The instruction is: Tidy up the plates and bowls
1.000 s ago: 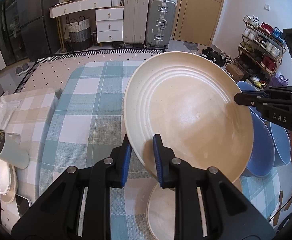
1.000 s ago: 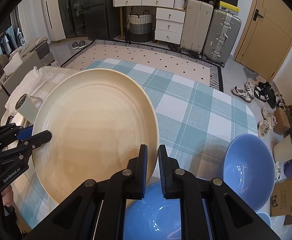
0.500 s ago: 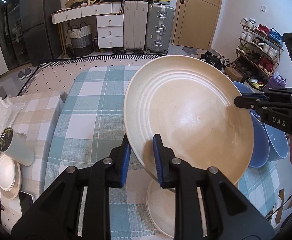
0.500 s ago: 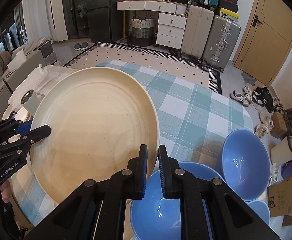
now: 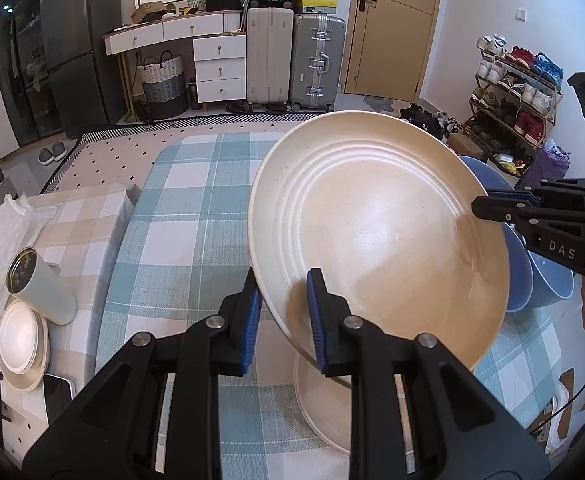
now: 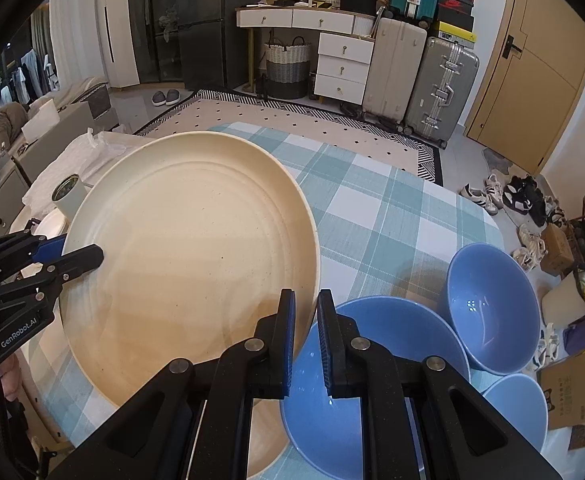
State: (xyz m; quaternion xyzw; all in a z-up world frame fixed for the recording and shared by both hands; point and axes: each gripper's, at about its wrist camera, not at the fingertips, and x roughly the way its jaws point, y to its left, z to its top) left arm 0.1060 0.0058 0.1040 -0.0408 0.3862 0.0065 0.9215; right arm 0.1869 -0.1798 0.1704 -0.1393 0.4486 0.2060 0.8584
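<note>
A large cream plate (image 5: 380,232) is held in the air above the checked table, one rim in each gripper. My left gripper (image 5: 282,320) is shut on its near-left rim; in the right wrist view it (image 6: 74,254) clamps the plate's left edge. My right gripper (image 6: 305,328) is shut on the plate's (image 6: 188,256) right rim; in the left wrist view it (image 5: 492,208) shows at the far edge. A second cream plate (image 5: 320,404) lies on the table below. Three blue bowls (image 6: 388,356) (image 6: 488,304) (image 6: 516,408) sit at the right.
The table has a blue-and-white checked cloth (image 5: 184,248). At the left, a pale cylinder cup (image 5: 38,284) rests on stacked small white plates (image 5: 20,340) over a beige checked surface. A cardboard box (image 6: 572,388) lies at the right. Suitcases and drawers stand behind.
Both grippers have lifted the large plate higher above the table. The table, the lower plate and the blue bowls look farther away now.
</note>
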